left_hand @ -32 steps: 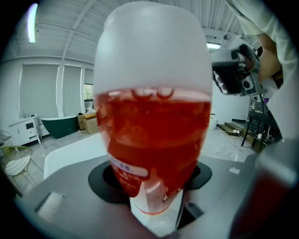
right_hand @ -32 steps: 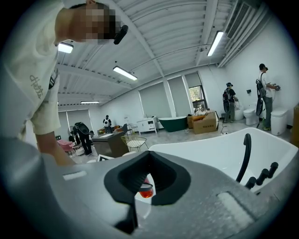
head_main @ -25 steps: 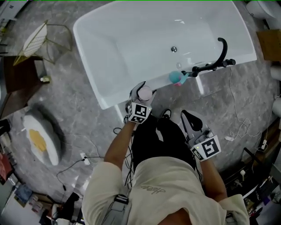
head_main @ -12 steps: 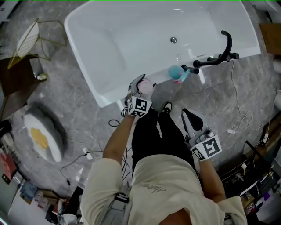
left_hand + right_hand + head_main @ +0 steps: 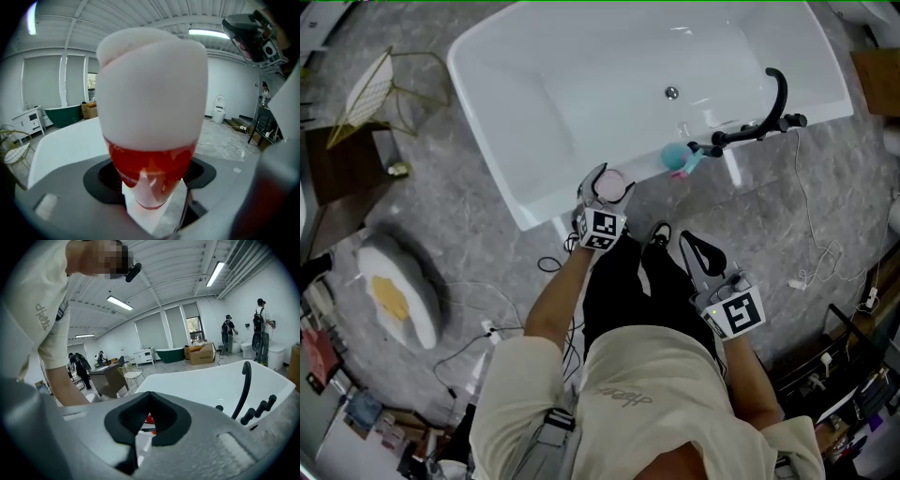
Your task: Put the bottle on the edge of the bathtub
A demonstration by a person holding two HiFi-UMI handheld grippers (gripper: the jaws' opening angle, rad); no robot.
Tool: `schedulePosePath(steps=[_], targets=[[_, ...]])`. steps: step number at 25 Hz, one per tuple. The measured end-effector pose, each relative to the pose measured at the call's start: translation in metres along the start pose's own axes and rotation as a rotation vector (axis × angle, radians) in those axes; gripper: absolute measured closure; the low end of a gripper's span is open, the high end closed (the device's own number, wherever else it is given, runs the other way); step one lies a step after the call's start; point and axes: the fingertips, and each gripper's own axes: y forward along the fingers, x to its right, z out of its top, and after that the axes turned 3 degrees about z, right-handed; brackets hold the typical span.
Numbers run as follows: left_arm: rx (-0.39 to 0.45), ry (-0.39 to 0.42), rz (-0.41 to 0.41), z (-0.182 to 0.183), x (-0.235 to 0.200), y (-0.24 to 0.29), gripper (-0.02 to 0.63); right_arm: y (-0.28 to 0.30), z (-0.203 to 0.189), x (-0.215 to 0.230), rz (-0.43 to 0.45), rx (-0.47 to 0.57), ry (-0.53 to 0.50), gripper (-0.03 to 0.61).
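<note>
The bottle [image 5: 609, 185], with a white cap and red liquid, stands upright at the near rim of the white bathtub [image 5: 534, 211]. It fills the left gripper view, where the bottle [image 5: 151, 140] sits between the dark pads [image 5: 101, 176]. My left gripper [image 5: 610, 178] surrounds it; its jaws have just been opening and stand open, with gaps showing beside the bottle. My right gripper [image 5: 694, 246] hangs lower right over the person's legs, away from the tub. Its pads [image 5: 164, 425] meet with nothing between them.
A black faucet [image 5: 773, 103] arches over the tub's right rim, with a teal object [image 5: 677, 157] beside it. Cables [image 5: 811, 253] trail across the grey floor. An egg-shaped rug [image 5: 394, 295] and a gold wire chair [image 5: 384, 89] are at the left.
The left gripper's jaws have spread wider around the bottle, which stays at the tub's rim. The right gripper has barely moved.
</note>
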Motion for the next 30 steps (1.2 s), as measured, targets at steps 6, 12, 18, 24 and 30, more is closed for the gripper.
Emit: schedulePosePath(steps=[6, 12, 18, 24, 30], targets=[[-0.050, -0.044, 0.055, -0.006, 0.000, -0.023, 0.227, -0.010, 0.014, -0.001, 0.027, 0.049, -0.038, 0.577], [-0.026, -0.111, 0.144, 0.028, -0.015, -0.072, 0.230, -0.006, 0.032, -0.001, 0.107, 0.111, -0.091, 0.577], [0.107, -0.162, 0.220, 0.113, -0.003, -0.131, 0.242, -0.011, 0.051, 0.013, 0.191, 0.152, -0.122, 0.577], [0.234, -0.196, 0.249, 0.188, 0.005, -0.191, 0.278, -0.024, 0.077, 0.026, 0.234, 0.235, -0.111, 0.578], [0.300, -0.293, 0.269, 0.225, 0.000, -0.230, 0.290, -0.037, 0.098, 0.030, 0.241, 0.280, -0.151, 0.577]])
